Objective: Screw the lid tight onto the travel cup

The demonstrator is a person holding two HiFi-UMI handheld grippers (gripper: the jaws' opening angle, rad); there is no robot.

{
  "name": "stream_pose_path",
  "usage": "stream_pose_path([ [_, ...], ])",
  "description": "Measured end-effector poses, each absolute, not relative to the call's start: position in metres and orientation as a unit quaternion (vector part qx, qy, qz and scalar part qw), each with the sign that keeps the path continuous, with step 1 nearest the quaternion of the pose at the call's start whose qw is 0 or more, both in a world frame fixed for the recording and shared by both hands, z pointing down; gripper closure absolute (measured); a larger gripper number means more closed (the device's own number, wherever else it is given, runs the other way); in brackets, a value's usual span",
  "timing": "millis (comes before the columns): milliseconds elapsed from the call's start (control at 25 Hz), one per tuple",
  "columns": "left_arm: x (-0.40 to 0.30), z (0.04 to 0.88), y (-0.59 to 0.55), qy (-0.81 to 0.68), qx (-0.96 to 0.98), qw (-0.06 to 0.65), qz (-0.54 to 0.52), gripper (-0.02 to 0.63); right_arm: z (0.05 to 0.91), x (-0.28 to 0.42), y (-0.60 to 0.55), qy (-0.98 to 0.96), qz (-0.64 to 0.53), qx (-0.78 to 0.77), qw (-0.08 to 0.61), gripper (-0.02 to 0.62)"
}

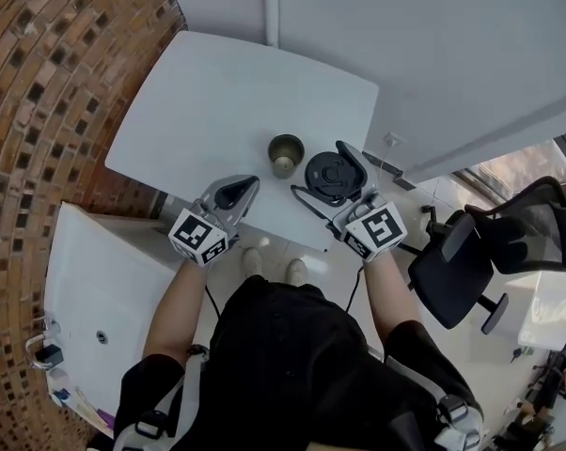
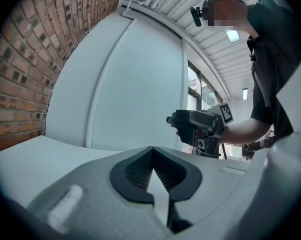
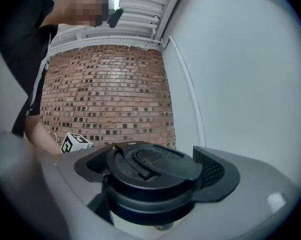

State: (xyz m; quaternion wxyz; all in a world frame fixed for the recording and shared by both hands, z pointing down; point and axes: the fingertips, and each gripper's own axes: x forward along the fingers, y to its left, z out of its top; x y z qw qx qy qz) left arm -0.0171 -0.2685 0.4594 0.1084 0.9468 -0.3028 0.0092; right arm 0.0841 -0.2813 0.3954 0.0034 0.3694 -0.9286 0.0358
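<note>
An olive-green travel cup (image 1: pixel 285 153) stands open and upright near the front edge of the white table (image 1: pixel 217 111). Just to its right my right gripper (image 1: pixel 336 182) is shut on the black lid (image 1: pixel 328 171), held above the table edge. In the right gripper view the lid (image 3: pixel 153 171) sits top up, filling the space between the ribbed pads (image 3: pixel 211 169). My left gripper (image 1: pixel 244 188) hovers left of the cup and below it in the view, shut and empty; its pads (image 2: pixel 140 168) meet in the left gripper view. The right gripper (image 2: pixel 198 129) also shows there.
A brick wall (image 1: pixel 48 92) runs along the left. A second white surface (image 1: pixel 95 289) lies at the lower left, and a black office chair (image 1: pixel 480 252) stands at the right. The person's shoes (image 1: pixel 274 266) show below the table's front edge.
</note>
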Motion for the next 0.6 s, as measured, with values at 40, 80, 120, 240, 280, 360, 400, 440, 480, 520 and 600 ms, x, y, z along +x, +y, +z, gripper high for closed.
stream_pose_path([
  [40,-0.016,0.466,-0.272,-0.3,0.947,0.111,0.015,0.604,0.397,0.083,-0.286,-0.928,0.037,0.372,0.004,0.094],
  [80,-0.015,0.474,-0.274,-0.298,0.947,0.115,0.022,0.603,0.399,0.081,-0.29,-0.927,0.038,0.374,0.004,0.094],
  [120,-0.013,0.483,-0.277,-0.297,0.947,0.119,0.029,0.603,0.401,0.08,-0.293,-0.926,0.04,0.376,0.003,0.094],
  [240,-0.012,0.512,-0.287,-0.318,0.938,0.12,0.063,0.468,0.41,0.08,-0.298,-0.922,0.05,0.384,0.003,0.094],
  [280,-0.011,0.522,-0.291,-0.324,0.936,0.115,0.076,0.386,0.413,0.081,-0.3,-0.92,0.053,0.388,0.004,0.094],
  [360,-0.006,0.541,-0.299,-0.324,0.935,0.113,0.088,0.272,0.419,0.085,-0.304,-0.916,0.059,0.396,0.006,0.094],
  [400,-0.003,0.55,-0.303,-0.32,0.936,0.119,0.086,0.244,0.422,0.087,-0.305,-0.915,0.06,0.399,0.008,0.094],
  [440,0.0,0.558,-0.306,-0.315,0.937,0.128,0.083,0.241,0.424,0.089,-0.305,-0.914,0.059,0.402,0.01,0.094],
  [480,0.003,0.566,-0.309,-0.31,0.938,0.134,0.082,0.239,0.427,0.09,-0.305,-0.913,0.059,0.404,0.014,0.094],
  [520,0.005,0.573,-0.31,-0.304,0.939,0.135,0.084,0.238,0.431,0.092,-0.304,-0.911,0.06,0.407,0.017,0.094],
  [600,0.01,0.586,-0.311,-0.289,0.944,0.127,0.093,0.238,0.44,0.095,-0.302,-0.909,0.064,0.41,0.025,0.094],
])
